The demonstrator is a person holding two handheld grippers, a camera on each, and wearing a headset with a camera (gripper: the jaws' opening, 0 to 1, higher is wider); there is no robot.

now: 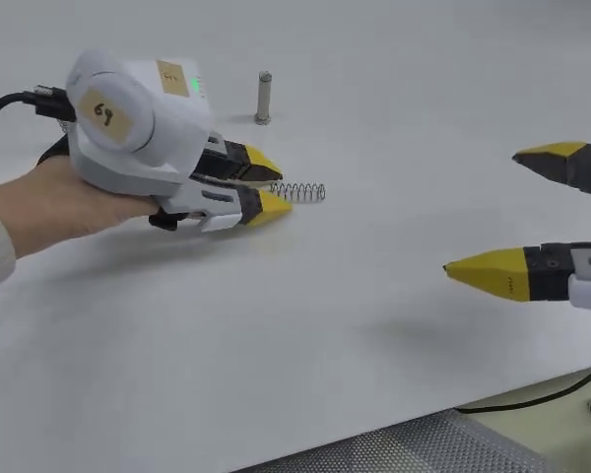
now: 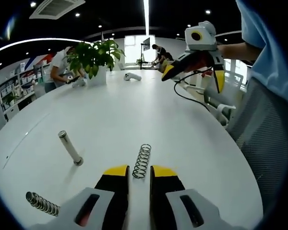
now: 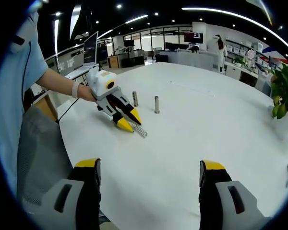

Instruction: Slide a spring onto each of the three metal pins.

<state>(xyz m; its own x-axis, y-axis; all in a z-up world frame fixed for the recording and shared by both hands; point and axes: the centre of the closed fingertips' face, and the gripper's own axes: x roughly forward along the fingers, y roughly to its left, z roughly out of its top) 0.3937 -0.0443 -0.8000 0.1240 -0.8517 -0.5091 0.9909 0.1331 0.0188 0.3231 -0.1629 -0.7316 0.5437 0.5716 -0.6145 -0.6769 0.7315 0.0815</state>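
A loose steel spring (image 1: 300, 191) (image 2: 142, 160) (image 3: 140, 129) lies flat on the white table (image 1: 305, 325). My left gripper (image 1: 274, 185) (image 2: 139, 171) (image 3: 130, 122) is low over the table, jaws a narrow gap apart, with the spring's near end between the yellow tips but untouched. A bare metal pin (image 1: 264, 97) (image 2: 69, 147) (image 3: 157, 104) stands upright just beyond. Another pin (image 2: 41, 202) (image 3: 135, 98) carries a spring. My right gripper (image 1: 488, 212) (image 3: 150, 166) (image 2: 193, 79) hovers off to the right, wide open and holding nothing.
The table's near edge (image 1: 394, 419) runs along the bottom, with a mesh chair back (image 1: 424, 448) and a black cable (image 1: 532, 399) below it. A potted plant (image 2: 93, 57) and a white device (image 2: 131, 75) sit at the far end, with people beyond.
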